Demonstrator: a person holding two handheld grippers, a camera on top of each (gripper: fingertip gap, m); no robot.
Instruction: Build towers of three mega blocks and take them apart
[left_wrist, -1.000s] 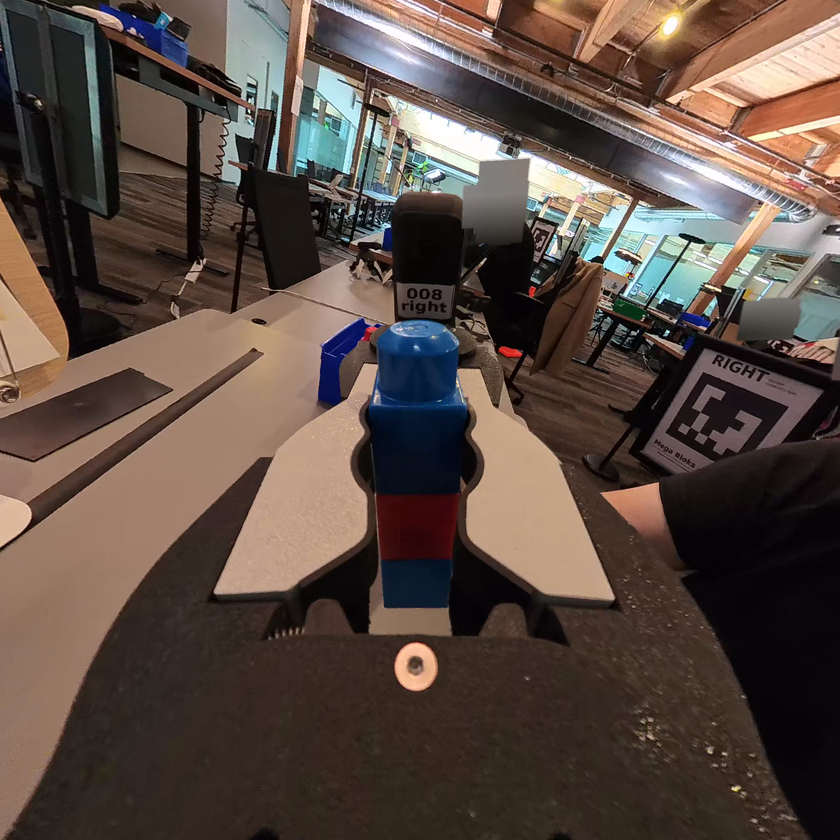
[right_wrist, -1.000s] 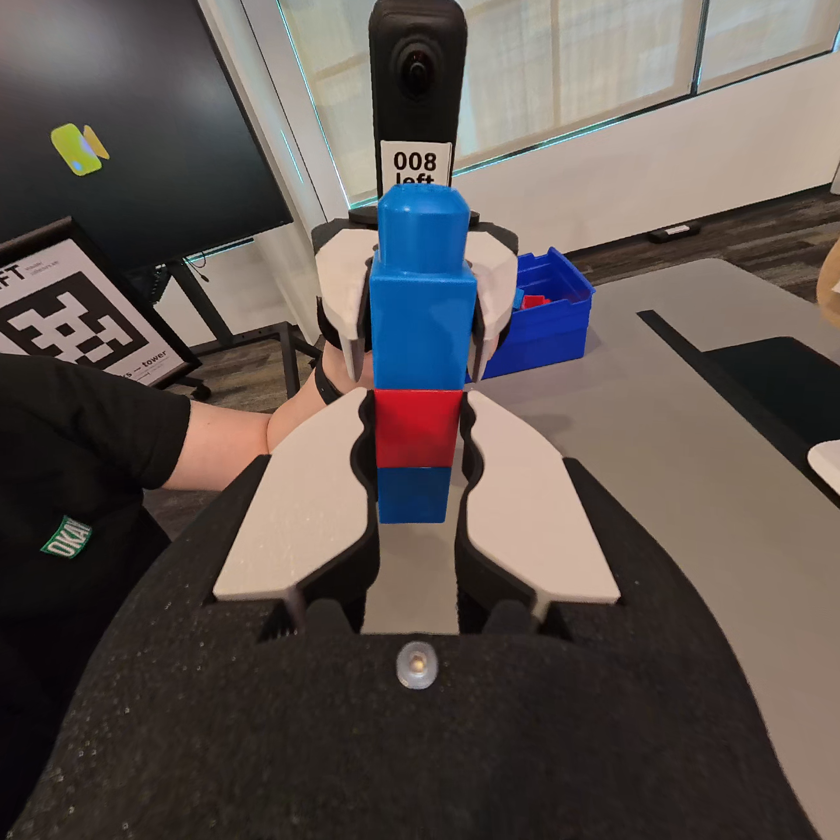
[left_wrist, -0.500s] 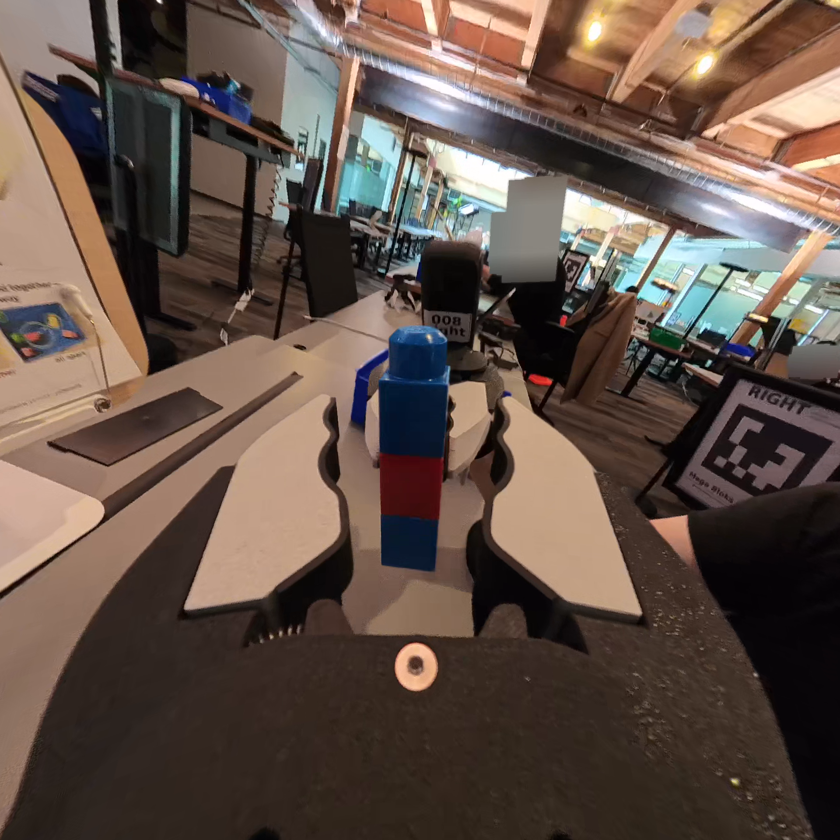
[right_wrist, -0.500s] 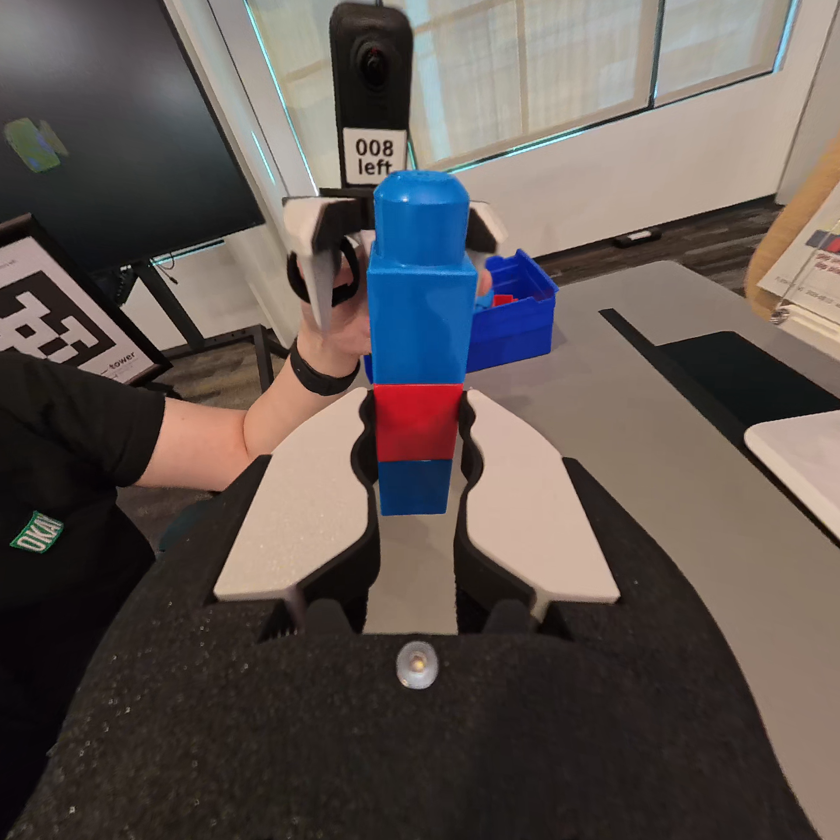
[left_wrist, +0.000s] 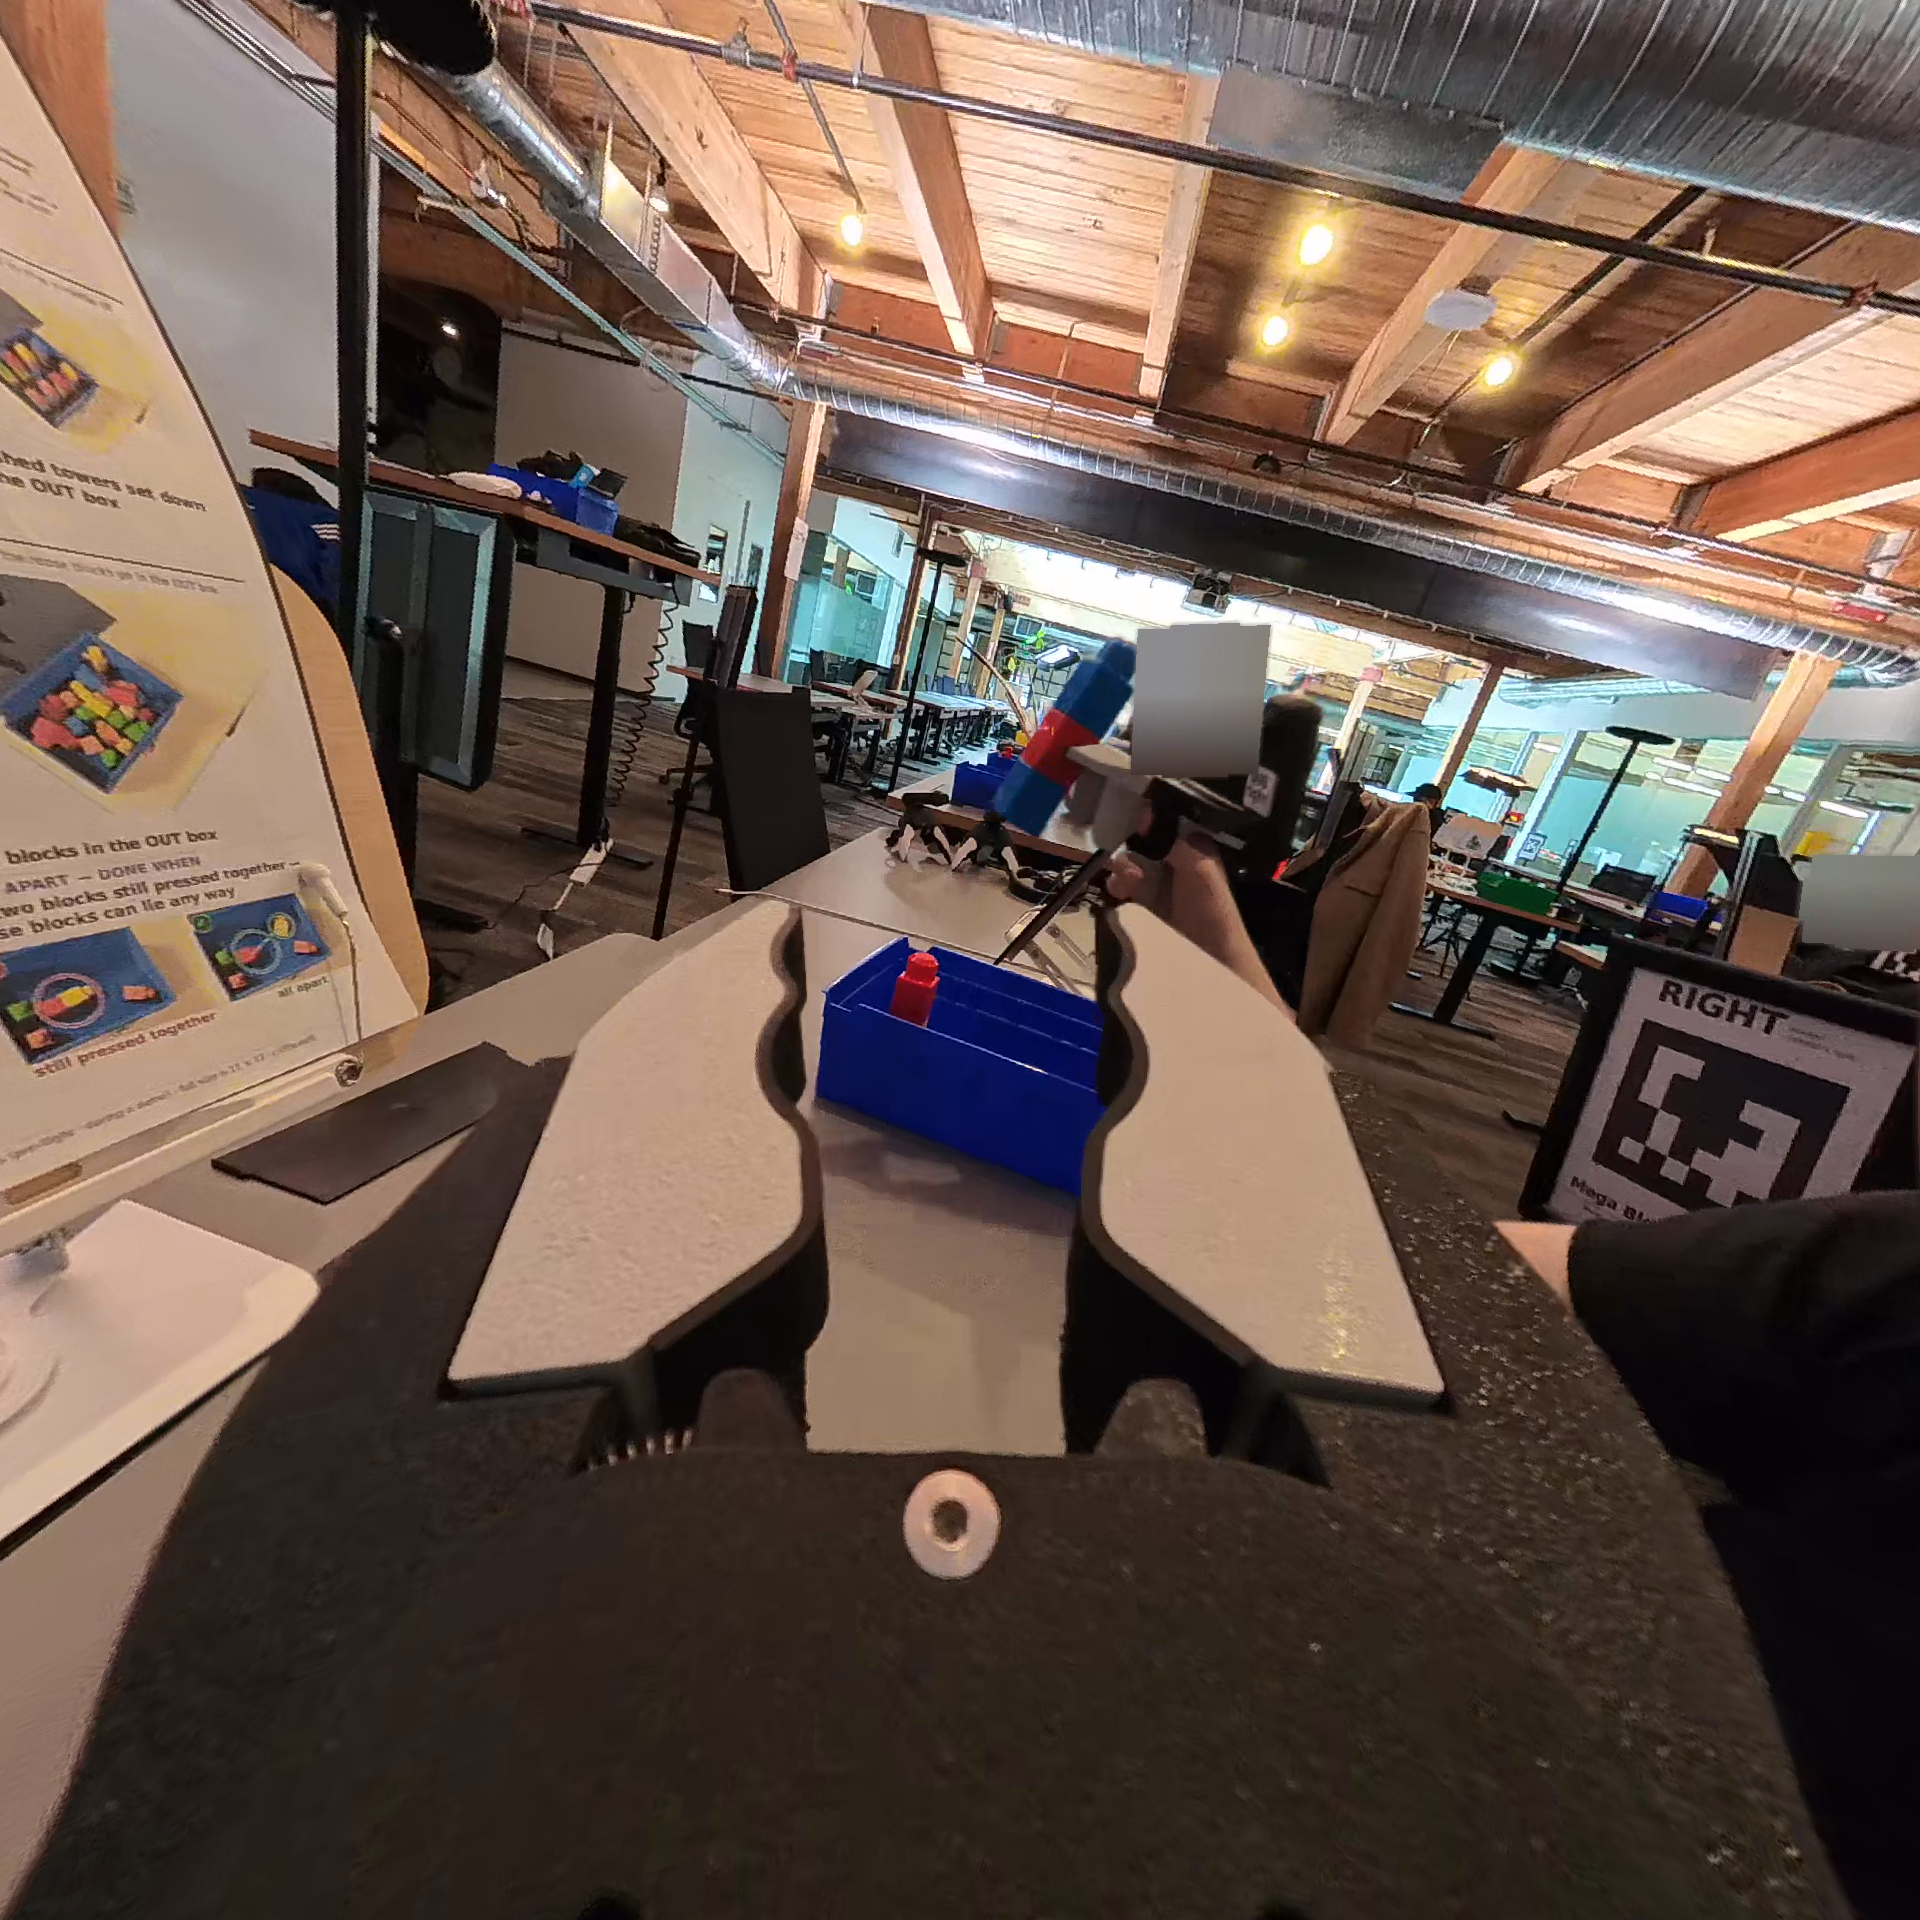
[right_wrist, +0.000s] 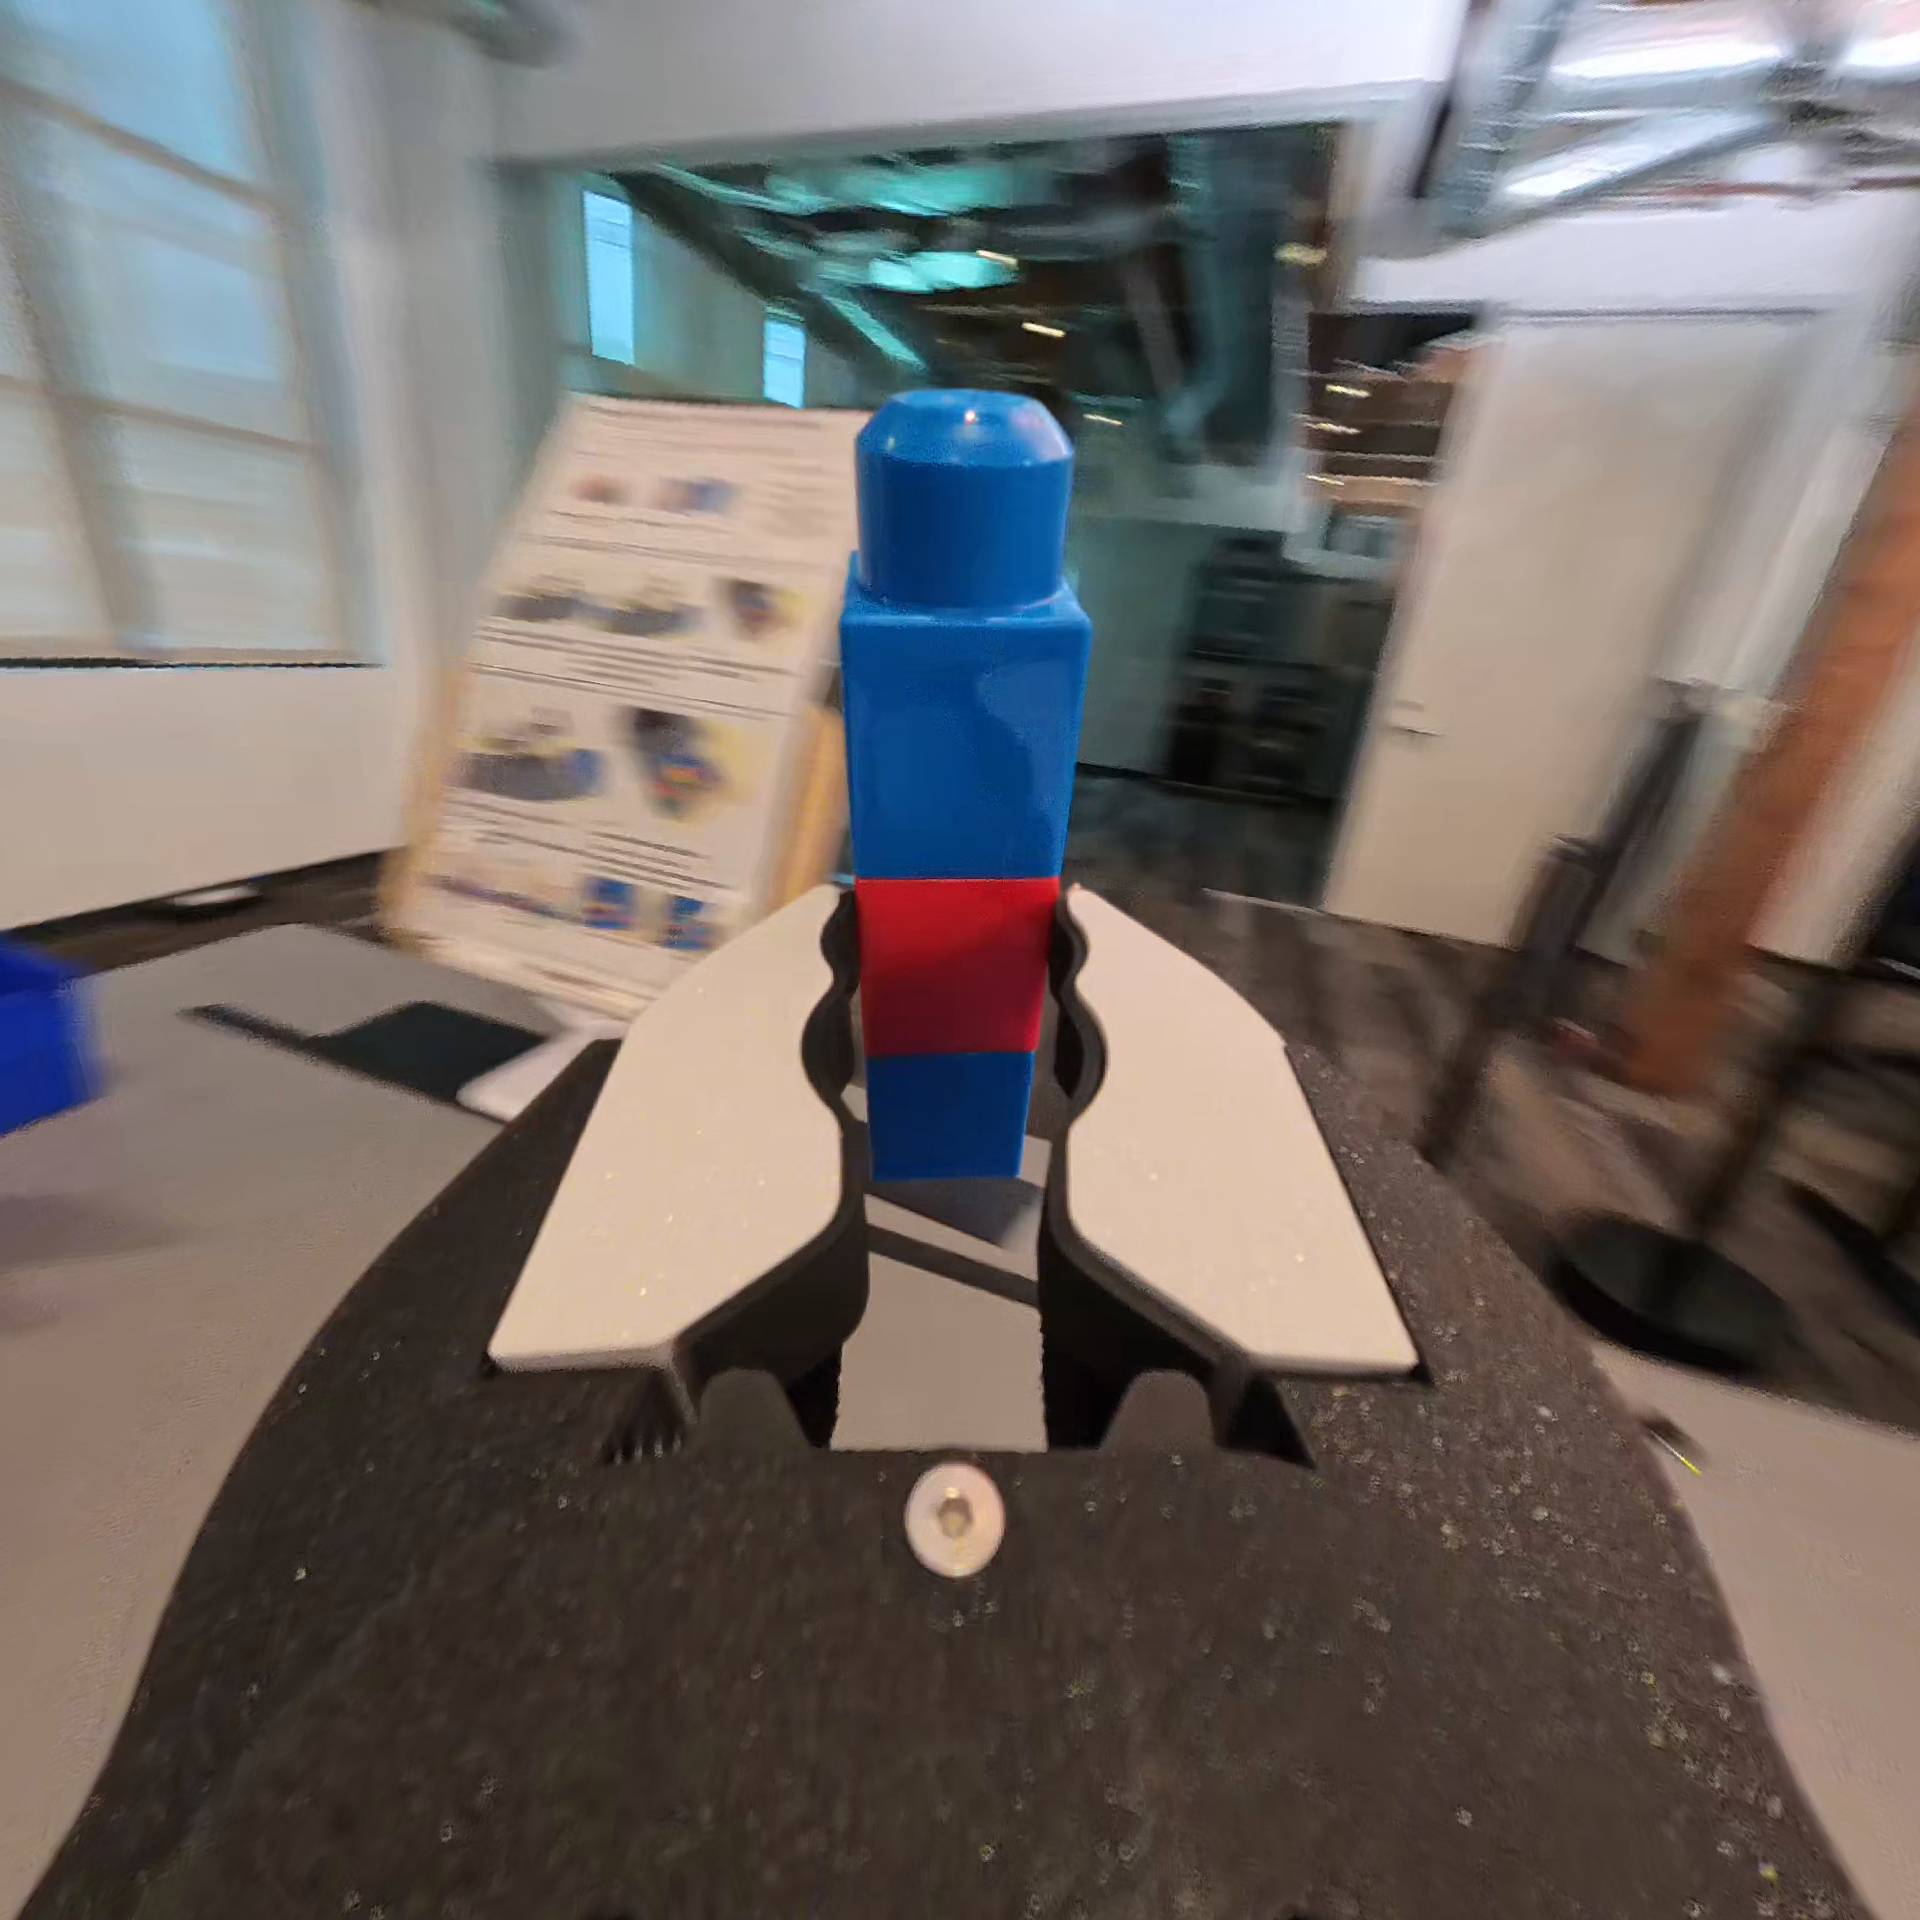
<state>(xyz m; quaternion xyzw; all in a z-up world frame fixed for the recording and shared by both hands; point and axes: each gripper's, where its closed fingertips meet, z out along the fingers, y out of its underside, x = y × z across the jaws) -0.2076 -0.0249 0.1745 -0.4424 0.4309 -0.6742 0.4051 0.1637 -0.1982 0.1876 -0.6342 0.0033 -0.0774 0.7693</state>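
Observation:
A tower of three blocks, blue over red over blue (right_wrist: 956, 790), stands upright between my right gripper's (right_wrist: 951, 966) fingers, which are shut on its red middle block. In the left wrist view the same tower (left_wrist: 1065, 740) shows far off, tilted and held up in the air by the right gripper (left_wrist: 1101, 774). My left gripper (left_wrist: 945, 987) is open and empty above the grey table (left_wrist: 935, 1299), facing a blue bin (left_wrist: 961, 1070). One red block (left_wrist: 914, 987) stands in that bin.
An instruction board (left_wrist: 145, 727) leans at the left on a white base (left_wrist: 135, 1340), with a black mat (left_wrist: 364, 1127) beside it. It also shows blurred in the right wrist view (right_wrist: 634, 717). A marker sign (left_wrist: 1725, 1101) stands at the right. A sleeve (left_wrist: 1766, 1382) is at the right edge. There is about 40 cm between the tips of the two grippers.
My left gripper let go of the tower's top blue block, opened and drew back. My right gripper lifted the tower and swung it away toward the instruction board side.

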